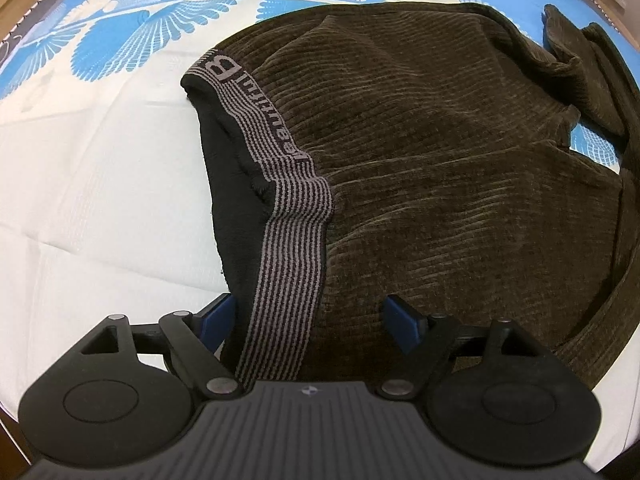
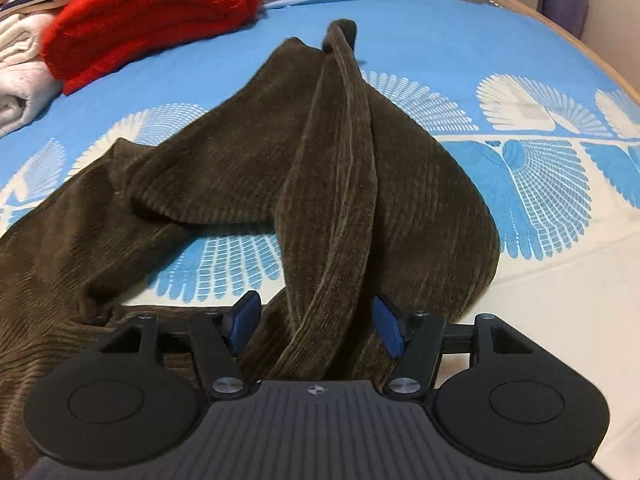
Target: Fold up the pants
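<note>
Dark brown corduroy pants point(image 1: 440, 168) lie on a blue and white patterned bed sheet point(image 1: 100, 152). In the left wrist view the grey striped waistband point(image 1: 288, 248) with dark lettering runs down between my left gripper's point(image 1: 312, 320) blue pads, which stand wide apart. In the right wrist view the pant legs point(image 2: 332, 184) lie bunched and twisted, one crossed over the other. My right gripper point(image 2: 316, 324) is open with a raised fold of leg fabric passing between its pads. Whether either gripper's pads touch the cloth is unclear.
A folded red blanket point(image 2: 152, 16) and cream and white folded fabric point(image 2: 20, 76) sit at the far left of the bed in the right wrist view. The wooden bed edge point(image 2: 560, 36) curves along the far right.
</note>
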The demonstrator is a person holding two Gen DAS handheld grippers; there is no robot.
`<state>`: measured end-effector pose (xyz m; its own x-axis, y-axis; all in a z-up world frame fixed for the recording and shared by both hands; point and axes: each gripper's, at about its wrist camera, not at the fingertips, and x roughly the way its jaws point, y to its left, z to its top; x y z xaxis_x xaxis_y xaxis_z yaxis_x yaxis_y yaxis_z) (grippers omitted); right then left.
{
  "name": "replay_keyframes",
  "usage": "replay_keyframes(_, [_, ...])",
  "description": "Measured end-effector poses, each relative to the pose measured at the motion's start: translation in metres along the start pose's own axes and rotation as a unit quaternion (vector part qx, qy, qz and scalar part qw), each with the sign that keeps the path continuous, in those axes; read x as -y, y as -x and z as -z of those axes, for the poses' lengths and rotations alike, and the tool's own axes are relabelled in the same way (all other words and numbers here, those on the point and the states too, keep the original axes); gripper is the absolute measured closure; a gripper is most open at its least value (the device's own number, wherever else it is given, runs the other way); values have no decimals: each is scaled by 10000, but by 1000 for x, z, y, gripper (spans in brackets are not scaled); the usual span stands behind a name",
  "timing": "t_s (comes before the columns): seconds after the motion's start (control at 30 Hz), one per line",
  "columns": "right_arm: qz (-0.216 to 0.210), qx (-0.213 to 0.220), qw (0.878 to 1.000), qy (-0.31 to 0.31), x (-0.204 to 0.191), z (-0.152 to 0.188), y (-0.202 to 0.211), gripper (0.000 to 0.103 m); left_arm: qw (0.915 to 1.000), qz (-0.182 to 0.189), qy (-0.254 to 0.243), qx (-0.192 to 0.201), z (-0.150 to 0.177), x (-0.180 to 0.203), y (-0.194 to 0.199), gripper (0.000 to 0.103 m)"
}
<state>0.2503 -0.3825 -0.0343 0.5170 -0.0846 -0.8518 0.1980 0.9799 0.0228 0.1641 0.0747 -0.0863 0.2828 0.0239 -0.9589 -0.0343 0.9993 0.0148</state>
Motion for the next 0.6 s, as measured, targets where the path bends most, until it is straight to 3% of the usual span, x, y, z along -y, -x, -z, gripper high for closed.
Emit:
replay_keyframes(0.03, [2, 3, 10000, 11, 1, -1, 0, 68, 10000, 2, -7, -6, 0, 0, 0, 18])
replay_keyframes(0.07, [5, 33, 10000, -5, 2, -3, 1, 92, 10000, 4, -17, -6, -1, 0, 0, 18])
replay_keyframes(0.27, [-72, 407, 9991, 18, 22, -4, 36, 94, 10000, -32, -14, -23, 2, 1, 2, 18])
replay_keyframes(0.37, [-63, 381, 9991, 165, 43, 2, 56, 95, 10000, -20, -34, 32, 5, 2, 6, 18])
replay_keyframes(0.47, [-134, 41, 9988, 459, 65, 22, 70, 95, 10000, -11, -87, 47, 8, 4, 9, 18])
replay_keyframes(0.6, [-246, -726, 9905, 1140, 87, 65, 78, 96, 9996, -71, -253, 32, 13, 9, 9, 18])
